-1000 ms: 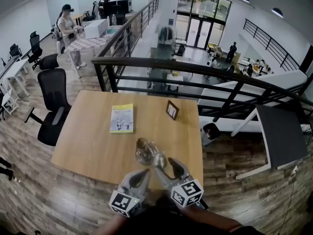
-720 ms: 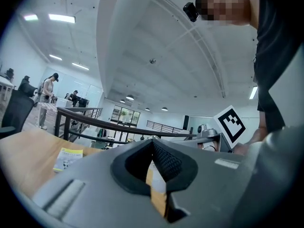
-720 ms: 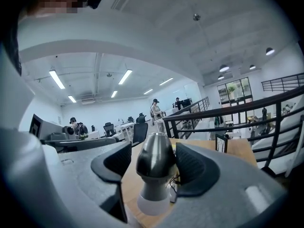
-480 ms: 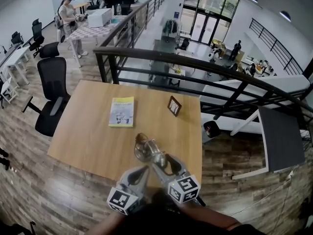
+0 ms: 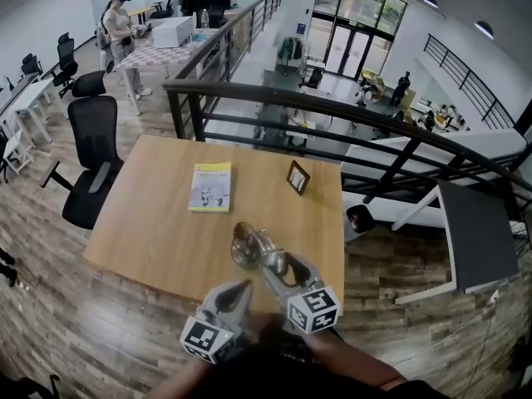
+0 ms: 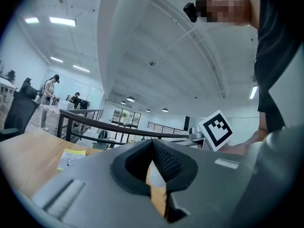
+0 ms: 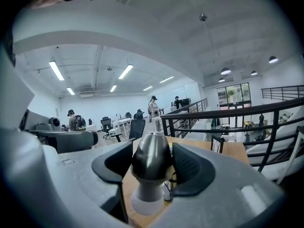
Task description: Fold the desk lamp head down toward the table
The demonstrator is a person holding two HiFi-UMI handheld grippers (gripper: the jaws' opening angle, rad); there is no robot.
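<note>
Desk lamp head (image 7: 151, 158): brushed-metal shell with a white collar at its lower end, sitting between the jaws of the right gripper (image 5: 284, 267). The jaws stand wide and are closing on the head. In the right gripper view both dark pads (image 7: 113, 164) lie against the shell's flanks with no gap visible.

Lamp base (image 5: 243, 250): a round, shiny foot on the wooden table (image 5: 150, 231), near the near edge and right of the middle. The lamp's short arm runs from the base toward the near edge, up to the head. A thin cord and a small white part show just behind the head in the right gripper view, too small to name.

Left gripper (image 5: 241, 289): held just left of the right one, over the near edge, apart from the lamp. Its own view shows the pads meeting at the tips, with nothing between them and only a sliver of table wood visible below.

Also on the table:
- A yellow-green booklet (image 5: 209, 187) lies flat toward the far edge, left of the middle.
- A small picture frame (image 5: 297, 177) stands tilted near the far right corner, well apart from the lamp.

Around the table:
- A black railing (image 5: 332, 109) runs just past the far edge.
- A black office chair (image 5: 91, 160) stands beside the left edge.
- A person (image 5: 119, 32) stands at another table far off, upper left.
</note>
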